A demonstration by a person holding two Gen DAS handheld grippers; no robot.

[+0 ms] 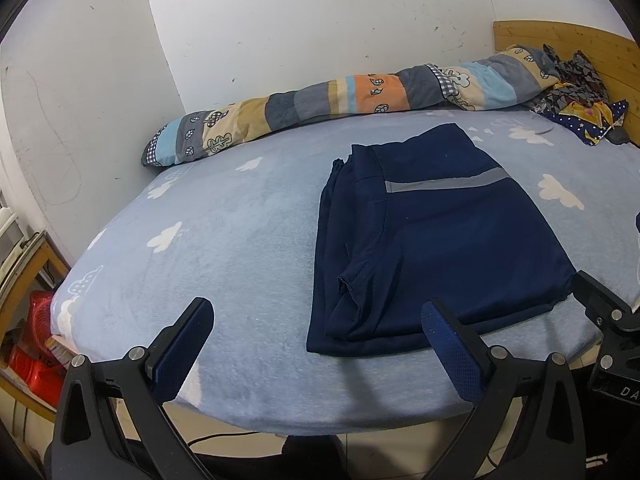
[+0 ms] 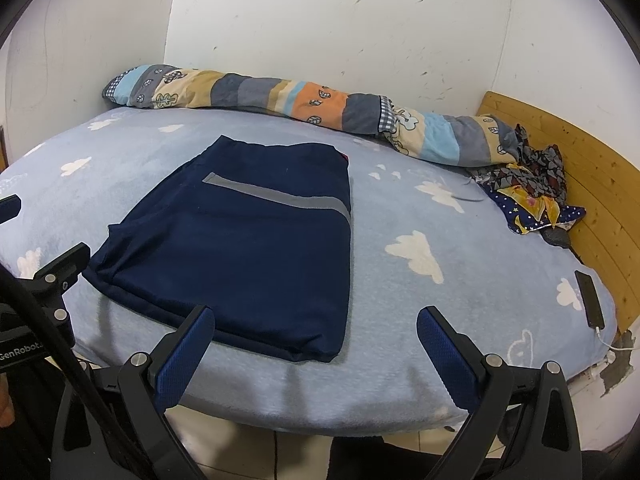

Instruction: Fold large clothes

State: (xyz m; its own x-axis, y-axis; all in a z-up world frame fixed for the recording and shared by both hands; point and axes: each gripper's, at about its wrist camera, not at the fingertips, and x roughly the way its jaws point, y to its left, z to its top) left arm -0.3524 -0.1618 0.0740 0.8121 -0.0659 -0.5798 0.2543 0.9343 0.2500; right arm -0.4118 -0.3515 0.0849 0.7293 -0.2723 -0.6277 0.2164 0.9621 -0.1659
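A navy garment [image 1: 436,240] with a grey stripe lies folded into a rectangle on the light blue bed [image 1: 224,240]. It also shows in the right wrist view [image 2: 248,248]. My left gripper [image 1: 318,320] is open and empty, hovering at the bed's near edge by the garment's near left corner. My right gripper [image 2: 314,330] is open and empty, hovering at the bed's near edge by the garment's near right corner. Each gripper shows at the side of the other's view; neither touches the cloth.
A rolled striped quilt [image 1: 340,100] lies along the wall [image 1: 320,12]. Patterned crumpled clothes [image 2: 532,192] sit by the wooden headboard [image 2: 592,184]. A black phone on a cable [image 2: 590,298] lies at the bed's right edge. Red objects [image 1: 36,344] stand on the floor at left.
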